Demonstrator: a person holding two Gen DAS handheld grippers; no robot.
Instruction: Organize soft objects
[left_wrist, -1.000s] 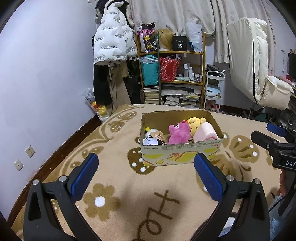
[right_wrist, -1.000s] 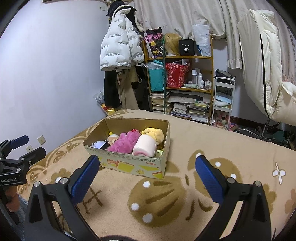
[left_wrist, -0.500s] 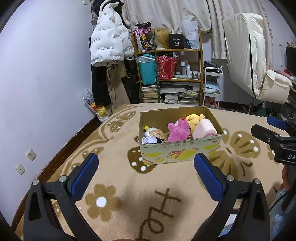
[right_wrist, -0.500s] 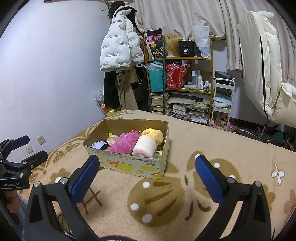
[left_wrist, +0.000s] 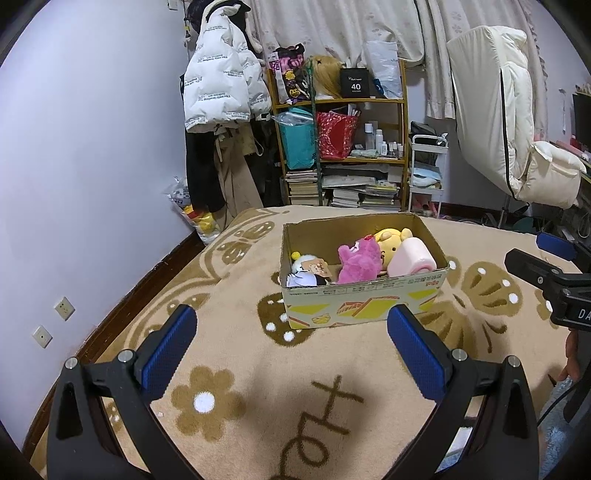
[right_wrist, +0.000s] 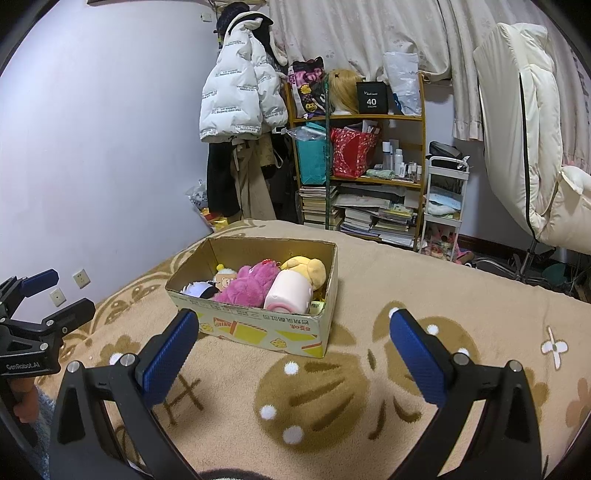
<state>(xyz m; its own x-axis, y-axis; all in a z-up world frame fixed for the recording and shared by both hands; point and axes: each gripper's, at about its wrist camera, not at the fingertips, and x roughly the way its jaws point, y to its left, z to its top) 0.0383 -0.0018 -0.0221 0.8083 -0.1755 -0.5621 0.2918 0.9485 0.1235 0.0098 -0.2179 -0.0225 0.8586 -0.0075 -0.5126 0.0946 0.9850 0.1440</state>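
A cardboard box (left_wrist: 364, 299) is set on a beige patterned blanket (left_wrist: 240, 354). Inside it a pink plush (left_wrist: 359, 258), a yellow plush (left_wrist: 390, 240), a pink roll-shaped toy (left_wrist: 410, 261) and a small white plush (left_wrist: 304, 271) are packed side by side. The left gripper (left_wrist: 291, 341) and right gripper (right_wrist: 293, 345) are held in front of the box, apart from it, with jaws spread wide and nothing between them.

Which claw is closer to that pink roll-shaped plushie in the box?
Right, but only slightly. The pink roll plushie sits at the box's right end. The right claw faces that end; the left claw faces the box's long front side.
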